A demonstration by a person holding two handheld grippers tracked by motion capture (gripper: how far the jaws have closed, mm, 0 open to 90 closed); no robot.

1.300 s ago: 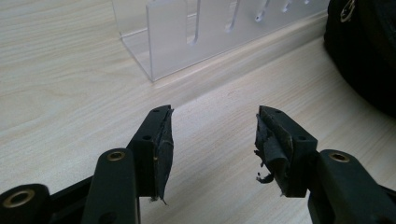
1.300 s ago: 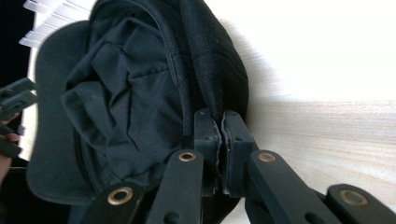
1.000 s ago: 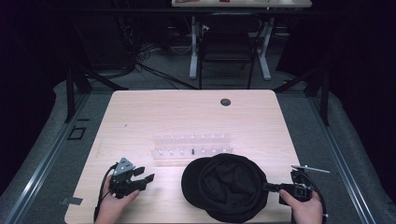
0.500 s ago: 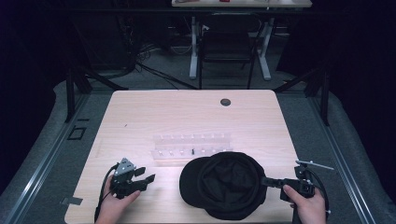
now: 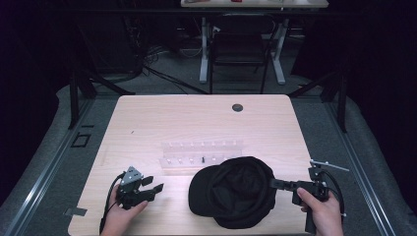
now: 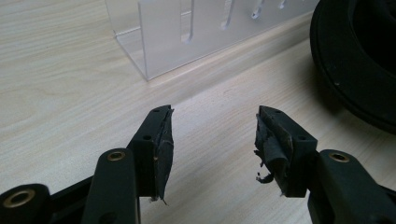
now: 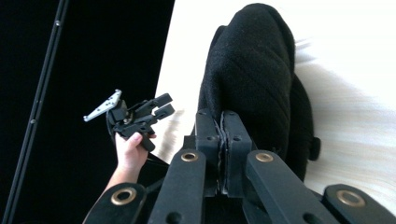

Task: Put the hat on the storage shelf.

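My right tongs (image 7: 221, 122) clenched on the black fabric cap's (image 5: 235, 191) edge. My left tongs (image 6: 212, 135) released, jaws wide apart over the pale wooden worktop (image 5: 196, 123), touching nothing.

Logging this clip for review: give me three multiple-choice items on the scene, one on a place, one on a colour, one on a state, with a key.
1. Where does the clear rack stand relative to the cap?
A. Beyond it, farther from the person
B. On top of it
C. Off the table

2. What colour is the cap?
A. White
B. Black
C. Red

3. How do the left gripper jaws stand?
A. Shut on the cap
B. Shut on the rack
C. Open, nothing between them

Key: 1 A, the high view shows the rack toward the table's middle and the cap at the near edge. 2 B, it is black in every view. 3 C, the left gripper view shows bare wood in the gap.
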